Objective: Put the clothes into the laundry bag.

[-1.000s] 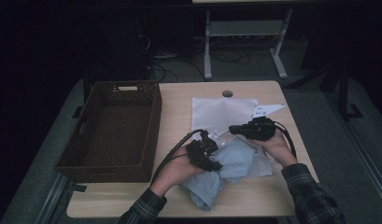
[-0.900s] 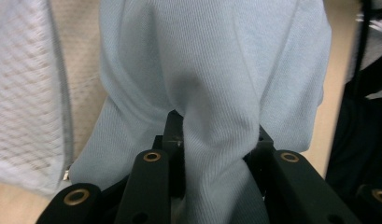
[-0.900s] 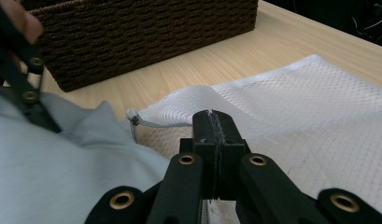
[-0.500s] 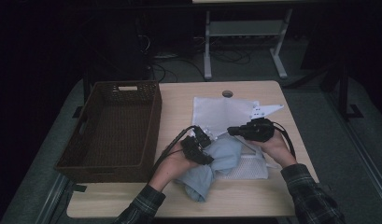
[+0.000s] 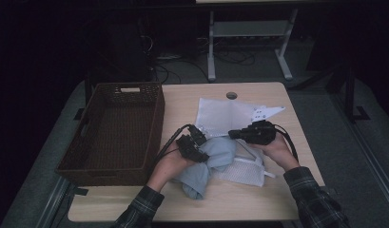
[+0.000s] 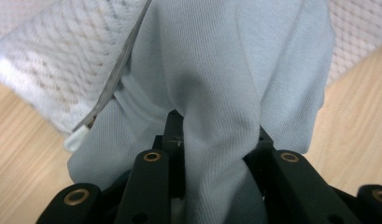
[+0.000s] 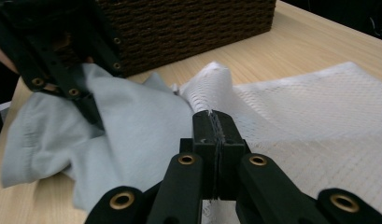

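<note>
Pale blue cloth, bunched, clamped in left claw; right claw clamped on white mesh bag. Left claw has shifted left of frame since.

Wicker basket is sitting on the table's left side, w/ the mesh laundry bag lying to its right, spreading toward the far edge near the cable hole. Cloth garment is lying betw. basket and bag, its far part overlapping the bag's near end. Left gripper is sitting on the garment, just right of the basket; right gripper is sitting over the bag, opp. it. Desk frame is standing behind the table.
</note>
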A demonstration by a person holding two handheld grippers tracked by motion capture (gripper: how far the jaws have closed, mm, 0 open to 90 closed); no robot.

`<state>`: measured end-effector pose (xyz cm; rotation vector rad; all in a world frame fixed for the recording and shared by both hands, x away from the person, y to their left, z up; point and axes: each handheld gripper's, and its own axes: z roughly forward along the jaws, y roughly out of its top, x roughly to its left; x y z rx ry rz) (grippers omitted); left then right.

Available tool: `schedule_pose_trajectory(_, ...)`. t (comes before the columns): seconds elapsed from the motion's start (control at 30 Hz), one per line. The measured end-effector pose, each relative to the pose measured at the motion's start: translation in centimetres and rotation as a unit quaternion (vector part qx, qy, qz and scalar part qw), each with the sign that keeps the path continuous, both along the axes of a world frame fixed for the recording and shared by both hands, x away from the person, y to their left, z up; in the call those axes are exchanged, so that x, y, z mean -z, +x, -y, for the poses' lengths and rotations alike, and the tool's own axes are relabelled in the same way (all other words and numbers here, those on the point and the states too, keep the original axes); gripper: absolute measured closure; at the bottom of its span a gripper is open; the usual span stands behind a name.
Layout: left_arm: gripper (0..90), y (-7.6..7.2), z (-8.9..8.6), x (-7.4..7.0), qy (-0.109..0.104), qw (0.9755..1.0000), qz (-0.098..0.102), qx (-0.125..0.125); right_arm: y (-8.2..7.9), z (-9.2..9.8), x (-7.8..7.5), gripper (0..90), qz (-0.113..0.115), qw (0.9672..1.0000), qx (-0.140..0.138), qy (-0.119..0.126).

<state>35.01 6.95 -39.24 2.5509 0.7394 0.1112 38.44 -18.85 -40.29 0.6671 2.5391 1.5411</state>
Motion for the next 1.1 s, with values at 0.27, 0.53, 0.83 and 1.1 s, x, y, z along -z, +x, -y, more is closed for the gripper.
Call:
schedule_pose_trajectory(0.27, 69.4, 0.9, -1.5, 0.1, 0.002, 0.9994, 0.006, -0.033, -0.2, -1.1, -0.1, 89.0, 0.000, 0.9999, -0.011, -0.001)
schedule_pose_trajectory(0.53, 69.4, 1.1, -1.9, 0.2, 0.006, 0.9989, 0.011, -0.046, -0.4, -2.3, -0.3, 89.1, 0.001, 0.9999, -0.013, -0.008)
schedule_pose_trajectory(0.83, 69.4, 0.9, -0.8, -0.1, 0.004, 0.9990, 0.011, -0.042, -0.4, -2.8, -0.9, 89.0, 0.009, 0.9999, -0.006, -0.002)
schedule_pose_trajectory(1.1, 69.4, 1.0, 0.8, -0.8, 0.003, 0.9993, 0.015, -0.035, -0.5, -2.9, -1.6, 89.0, 0.019, 0.9998, -0.007, 0.005)
